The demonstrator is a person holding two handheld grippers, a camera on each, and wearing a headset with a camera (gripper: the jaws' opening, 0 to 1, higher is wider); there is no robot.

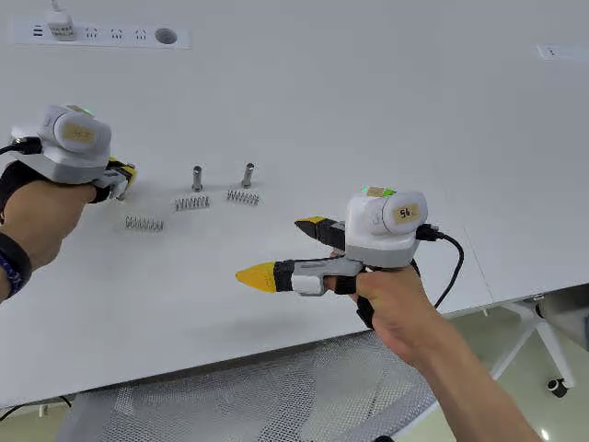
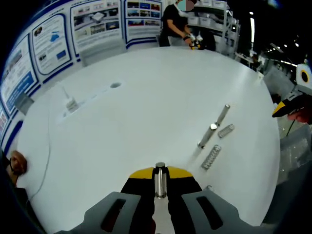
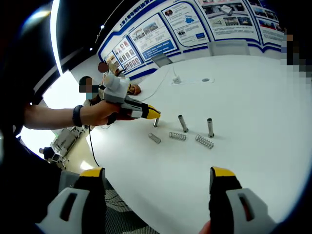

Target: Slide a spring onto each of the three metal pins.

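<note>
The white tabletop is taking up most of the head view, and the mesh back of a chair is showing at the bottom edge. In the lower centre of this view the right hand is holding the right tongs above the tabletop. Their yellow-tipped jaws are standing wide apart, with nothing between them. In the right gripper view these jaws are rising from the bottom left and bottom right, far from each other.

At the left side of the head view the left hand is holding the left tongs low over the tabletop. In the left gripper view the jaws are pressing on a short metal pin, which is standing upright between them. I cannot tell if its lower end is touching the tabletop.

A power strip is lying in the upper left of the head view, with a white plug in it.

A second pin and a third pin are standing upright, left of centre. Three springs are lying flat near them. The first spring is lying just below the second pin, and the second spring just below the third pin. The third spring is lying further left, below the left tongs.
</note>
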